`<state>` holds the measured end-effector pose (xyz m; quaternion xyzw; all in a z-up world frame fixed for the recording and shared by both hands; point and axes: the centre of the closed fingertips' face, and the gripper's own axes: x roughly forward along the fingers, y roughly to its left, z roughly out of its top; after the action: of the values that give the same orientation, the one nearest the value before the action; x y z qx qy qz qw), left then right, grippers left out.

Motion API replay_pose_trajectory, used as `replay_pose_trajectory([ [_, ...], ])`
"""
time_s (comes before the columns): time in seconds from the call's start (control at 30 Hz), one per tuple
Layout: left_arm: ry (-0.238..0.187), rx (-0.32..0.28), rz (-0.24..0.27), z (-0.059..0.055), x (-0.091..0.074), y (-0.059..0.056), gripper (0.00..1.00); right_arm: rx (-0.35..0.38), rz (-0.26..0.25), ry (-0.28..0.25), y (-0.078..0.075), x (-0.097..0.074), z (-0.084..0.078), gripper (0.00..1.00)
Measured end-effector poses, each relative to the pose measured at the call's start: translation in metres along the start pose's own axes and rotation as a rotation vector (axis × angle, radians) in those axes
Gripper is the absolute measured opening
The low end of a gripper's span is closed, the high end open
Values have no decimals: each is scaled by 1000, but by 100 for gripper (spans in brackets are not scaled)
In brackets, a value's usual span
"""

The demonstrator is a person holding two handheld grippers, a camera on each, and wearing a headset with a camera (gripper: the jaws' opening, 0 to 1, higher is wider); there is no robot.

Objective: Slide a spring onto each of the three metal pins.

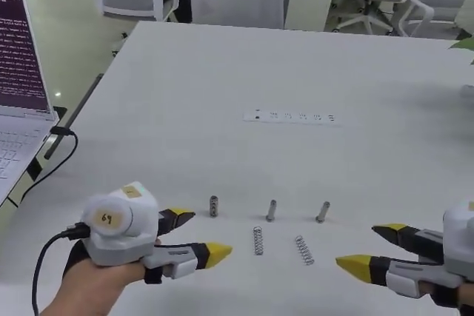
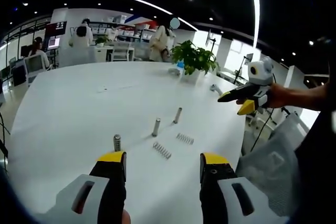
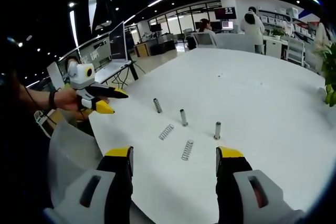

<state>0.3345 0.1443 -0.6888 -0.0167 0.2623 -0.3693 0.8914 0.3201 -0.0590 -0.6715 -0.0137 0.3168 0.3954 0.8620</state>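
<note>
The surface (image 1: 296,72) is white, smooth and matt. The pins (image 1: 271,210) are grey metal with a dull sheen; the springs (image 1: 258,240) are bare coiled metal wire. The left gripper (image 1: 207,233) and right gripper (image 1: 359,246) have smooth white plastic housings; the jaws are black with matt yellow tips.

Your left gripper (image 1: 206,233) and right gripper (image 1: 363,245) have pale grey-white bodies and black jaws with yellow tips; the left carries a yellow sticker (image 1: 108,219) marked 69 and a black cable (image 1: 43,253), and you wear a black wristband (image 1: 75,255)

1 spring-wrapped pin (image 1: 213,206) and 2 bare pins (image 1: 271,210) stand behind 2 loose springs (image 1: 258,240).
</note>
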Motion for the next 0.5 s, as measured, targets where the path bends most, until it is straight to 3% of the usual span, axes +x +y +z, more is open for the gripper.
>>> replay_pose_trajectory([
  [0.5, 23, -19, -24, -5, 28, -8, 50, 8, 10, 2, 6, -1, -5, 62],
])
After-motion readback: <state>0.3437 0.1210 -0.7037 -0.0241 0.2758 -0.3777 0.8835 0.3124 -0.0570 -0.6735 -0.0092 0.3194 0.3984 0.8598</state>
